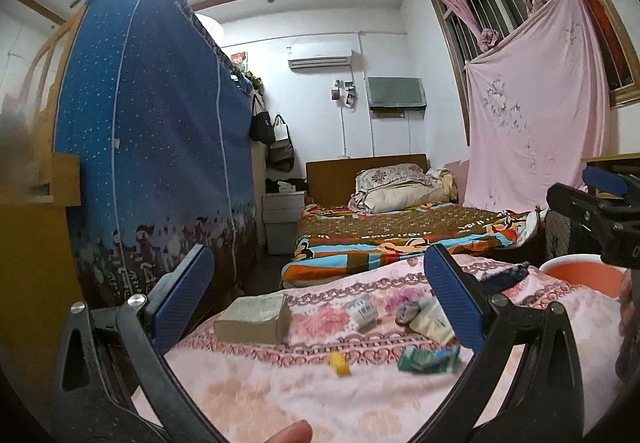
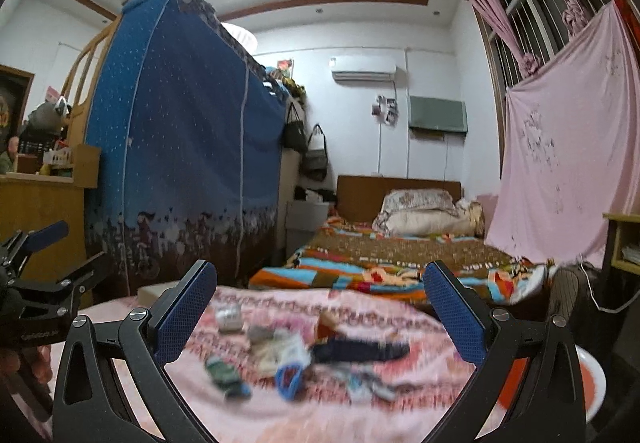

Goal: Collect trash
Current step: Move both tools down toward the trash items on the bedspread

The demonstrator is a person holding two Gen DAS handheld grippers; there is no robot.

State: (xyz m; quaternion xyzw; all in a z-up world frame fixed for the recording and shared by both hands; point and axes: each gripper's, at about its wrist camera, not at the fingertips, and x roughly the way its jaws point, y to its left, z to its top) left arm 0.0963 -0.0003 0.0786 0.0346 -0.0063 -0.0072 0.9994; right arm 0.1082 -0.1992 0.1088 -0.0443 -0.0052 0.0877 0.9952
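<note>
On a pink floral blanket (image 1: 248, 395) ahead of both claws lies the scattered trash. Left wrist view: the left gripper (image 1: 320, 295) has its jaws wide apart and holds nothing; between the blue pads (image 1: 184, 295), from left to right, lie a grey box (image 1: 252, 319) near the left pad, a yellow scrap (image 1: 340, 363) closer in, a small packet (image 1: 362, 311), crumpled wrappers (image 1: 424, 317) beside the right pad, and a green wrapper (image 1: 428, 359) just below them. Right of the claw stands an orange basin (image 1: 584, 271), with the right gripper (image 1: 600, 203) above it. Right wrist view, blurred: the right gripper (image 2: 320, 299), jaws likewise wide apart and empty, frames the left gripper (image 2: 44, 271) at far left, then a green wrapper (image 2: 224, 373), a blue ring-like item (image 2: 290, 379), a dark cloth strip (image 2: 360, 351), and the basin (image 2: 588, 375) outside the right pad.
</note>
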